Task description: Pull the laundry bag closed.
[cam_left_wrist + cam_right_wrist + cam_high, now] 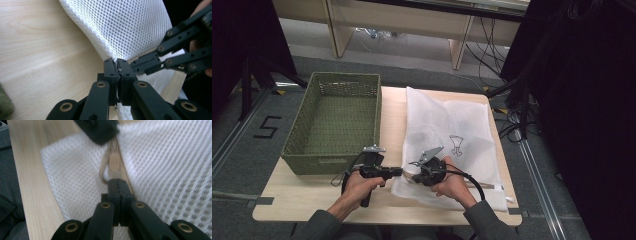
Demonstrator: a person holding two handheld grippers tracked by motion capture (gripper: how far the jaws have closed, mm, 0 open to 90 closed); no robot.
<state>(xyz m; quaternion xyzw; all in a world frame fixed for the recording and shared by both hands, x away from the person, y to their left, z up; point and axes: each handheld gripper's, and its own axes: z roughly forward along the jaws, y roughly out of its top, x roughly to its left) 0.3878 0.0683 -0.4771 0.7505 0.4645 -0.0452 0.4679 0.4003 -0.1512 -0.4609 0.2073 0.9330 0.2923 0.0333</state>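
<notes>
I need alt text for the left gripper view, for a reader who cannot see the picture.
The left gripper has its two black jaws shut on a bunched edge of a white mesh bag, which rises over a light wooden table. The right gripper reaches in from the right, its tips at the same fold.

So the big white mesh laundry bag (447, 135) has a tiny honeycomb hole pattern all over, plus a small black line drawing printed on it just past the right black two-jaw gripper (416, 172). Its beige zipper pull (114, 163) sits right at that claw's tips. Left black two-jaw gripper (117, 66) has brass-coloured rivets. Behind it, a woven olive-green rectangular basket (297, 137). Pale light-wood table (292, 200) with faint grain under both.
</notes>
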